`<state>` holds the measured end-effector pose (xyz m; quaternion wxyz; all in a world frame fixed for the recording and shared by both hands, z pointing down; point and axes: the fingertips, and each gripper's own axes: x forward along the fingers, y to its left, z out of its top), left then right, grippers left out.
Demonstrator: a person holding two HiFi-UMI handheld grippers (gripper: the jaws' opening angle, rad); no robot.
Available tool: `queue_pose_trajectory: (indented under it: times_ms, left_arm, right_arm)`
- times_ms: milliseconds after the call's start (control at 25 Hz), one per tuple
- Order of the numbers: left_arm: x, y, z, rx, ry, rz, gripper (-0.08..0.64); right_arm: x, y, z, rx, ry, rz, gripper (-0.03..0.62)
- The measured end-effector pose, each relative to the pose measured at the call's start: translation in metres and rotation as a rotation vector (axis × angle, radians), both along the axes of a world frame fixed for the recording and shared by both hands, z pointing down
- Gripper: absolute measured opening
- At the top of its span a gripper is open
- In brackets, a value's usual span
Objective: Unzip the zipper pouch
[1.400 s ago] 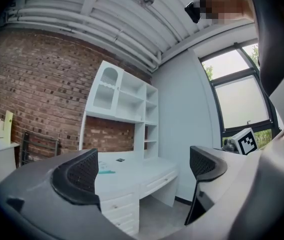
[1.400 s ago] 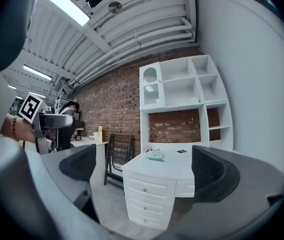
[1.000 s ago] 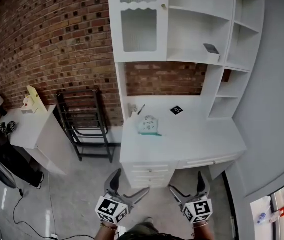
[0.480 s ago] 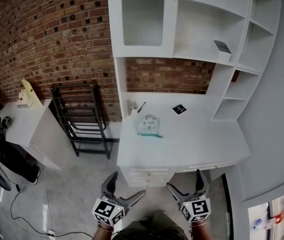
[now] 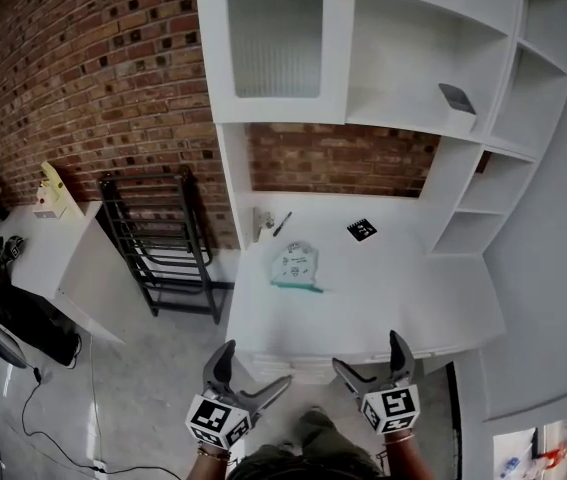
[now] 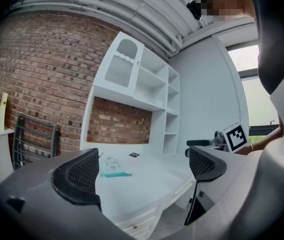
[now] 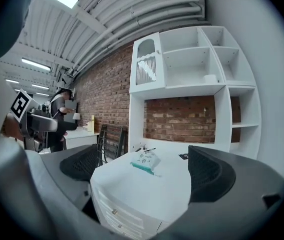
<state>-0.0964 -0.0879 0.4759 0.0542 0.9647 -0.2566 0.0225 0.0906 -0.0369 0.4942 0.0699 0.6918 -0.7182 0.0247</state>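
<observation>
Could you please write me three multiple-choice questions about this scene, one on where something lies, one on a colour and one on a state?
1. Where does the zipper pouch lie?
A) on the desk top
B) on a hutch shelf
C) on the floor

2. What colour is the pouch's zipper edge?
A) red
B) teal
C) yellow

3. How do the left gripper and right gripper stand?
A) both open, empty
B) both shut on the pouch
C) one open, one shut

Answers: 1 A, it lies flat on the white surface; 2 B, a teal strip runs along its near edge; 3 A, each gripper view shows jaws apart with nothing between them.
</observation>
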Motion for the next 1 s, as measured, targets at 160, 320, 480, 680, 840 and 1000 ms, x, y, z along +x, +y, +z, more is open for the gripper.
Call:
queue_pose_trajectory:
  times_ms: [160,320,480,680,840,1000]
  left_arm:
    - [0.021,-0.02,0.003,0.001,-0.027,-0.009,0.566]
    - [0.033,-0.038,0.015,0.011,-0.035,-0.031,0.566]
    - [0.037,-0.055,0.036,0.0,-0.064,-0.069,0.565]
    - [0.038,-0.073,0.048,-0.003,-0.058,-0.113,0.563]
    - [0.044,-0.084,0.052,0.003,-0.074,-0.127,0.558]
    - [0.049,-0.094,0.055,0.001,-0.083,-0.14,0.552]
  right_arm:
    - [0.015,-0.039,0.012,-0.039,-0.018,-0.073,0.565]
    - [0.026,-0.073,0.024,-0.06,0.003,-0.11,0.565]
    - [0.037,-0.104,0.037,-0.081,-0.023,-0.109,0.563]
    - [0.047,-0.139,0.048,-0.096,-0.064,-0.118,0.563]
    - [0.05,-0.16,0.059,-0.124,-0.04,-0.138,0.563]
    - [0.051,-0.182,0.073,-0.153,-0.032,-0.16,0.563]
